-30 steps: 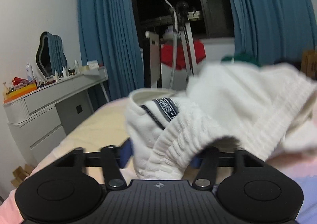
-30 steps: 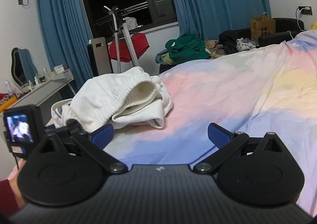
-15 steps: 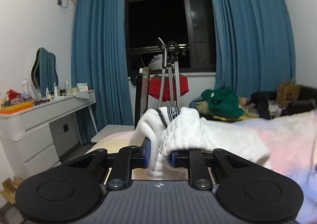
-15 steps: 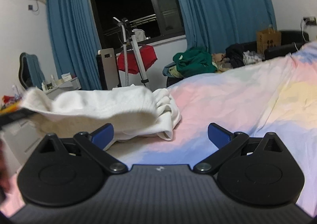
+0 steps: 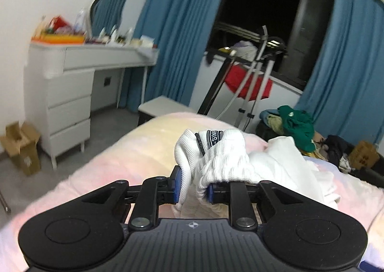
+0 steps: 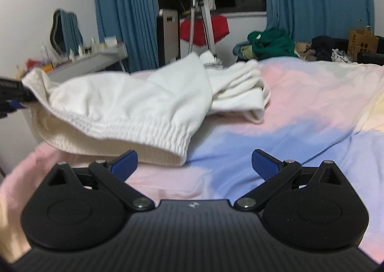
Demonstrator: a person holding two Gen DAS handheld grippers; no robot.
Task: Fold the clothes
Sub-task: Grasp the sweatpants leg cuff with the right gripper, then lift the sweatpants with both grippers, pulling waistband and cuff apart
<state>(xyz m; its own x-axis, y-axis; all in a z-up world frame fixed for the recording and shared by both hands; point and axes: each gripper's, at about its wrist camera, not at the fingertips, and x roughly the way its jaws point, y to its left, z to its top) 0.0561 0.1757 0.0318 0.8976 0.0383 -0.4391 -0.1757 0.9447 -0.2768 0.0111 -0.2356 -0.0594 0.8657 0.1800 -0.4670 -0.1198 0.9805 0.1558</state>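
Observation:
A white garment (image 6: 134, 96) with a ribbed elastic waistband lies on the pastel bedspread (image 6: 300, 113). My left gripper (image 5: 192, 188) is shut on the bunched waistband (image 5: 220, 159), which carries a dark lettered tape, and holds that end off the bed. In the right wrist view the left gripper's tip shows at the far left edge (image 6: 12, 96), with the cloth stretched from it. My right gripper (image 6: 194, 162) is open and empty, low over the bed just in front of the waistband's hem.
A white dresser (image 5: 72, 94) with bottles and a mirror stands left of the bed. A drying rack with red cloth (image 6: 204, 27) stands by the window. A pile of green and dark clothes (image 6: 271, 43) and cardboard boxes (image 5: 21, 147) lie beyond the bed.
My left gripper has pulled the waistband left and toward me, stretching the garment out. My right gripper has moved closer to the hem and stays open.

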